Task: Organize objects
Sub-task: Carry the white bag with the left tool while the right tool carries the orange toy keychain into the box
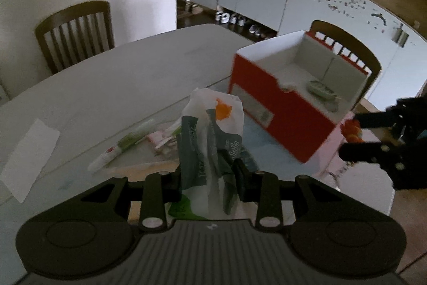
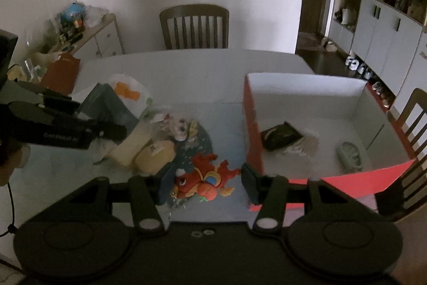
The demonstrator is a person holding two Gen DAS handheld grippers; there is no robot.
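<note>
My left gripper [image 1: 207, 178] is shut on a crumpled white, grey and orange plastic bag [image 1: 210, 135] and holds it above the table; it also shows in the right wrist view [image 2: 121, 100]. A red box [image 1: 296, 87] with a white inside stands to the right, with a green oval object [image 1: 321, 91] in it. In the right wrist view the box [image 2: 307, 122] also holds a dark packet [image 2: 281, 135]. My right gripper [image 2: 202, 186] is open around a red plush toy [image 2: 204, 176] lying on the table beside the box.
A toothpaste tube [image 1: 121, 147], a white paper strip [image 1: 29, 148] and small packets lie on the white table [image 1: 106, 76]. A beige pouch [image 2: 154, 156] and floral item [image 2: 181, 127] lie near the toy. Chairs [image 2: 194, 26] stand around the table; cabinets are at the right.
</note>
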